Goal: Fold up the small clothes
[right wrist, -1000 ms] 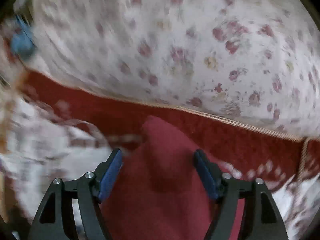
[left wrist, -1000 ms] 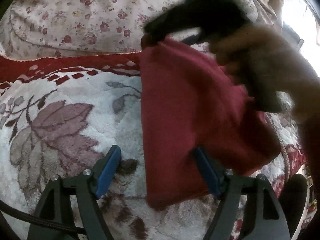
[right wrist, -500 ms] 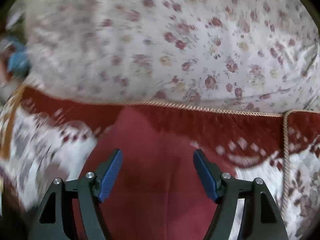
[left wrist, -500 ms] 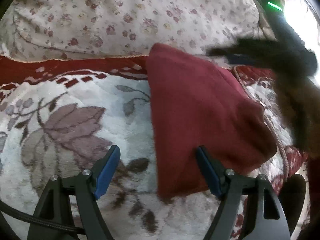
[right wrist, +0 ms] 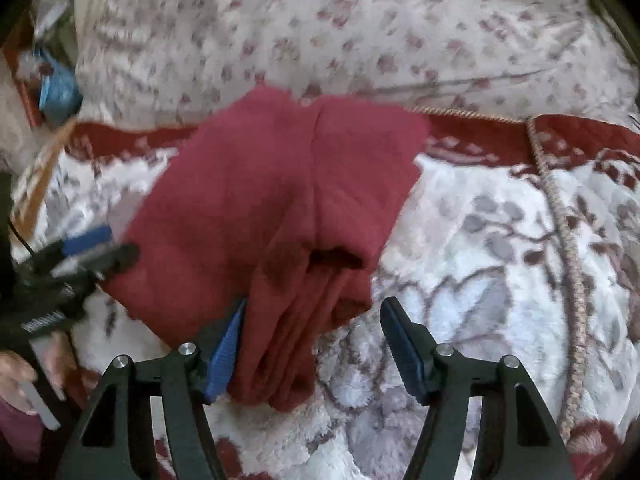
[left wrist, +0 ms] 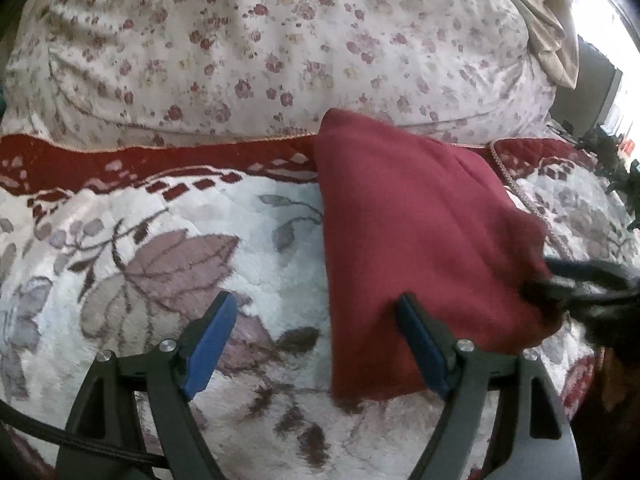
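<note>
Two sets of jaws stand wide, gripping nothing: our left gripper (left wrist: 316, 320) opening, our right gripper (right wrist: 314, 322) closing over the folded maroon garment (right wrist: 280, 200) on the floral blanket (right wrist: 480, 240). At six o'clock its layered edge may slip and unfold.

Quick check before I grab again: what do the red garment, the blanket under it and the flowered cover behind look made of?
Red garment: soft matte knit or fleece, likely; it folds in thick, rounded layers with a slightly fuzzy edge.
Blanket: plush, deep-pile synthetic by the look; tufted white surface with leaf print, and a twisted cord along its edge.
Flowered cover: thin woven cloth, probably cotton; smooth, fine creases, no pile.
</note>
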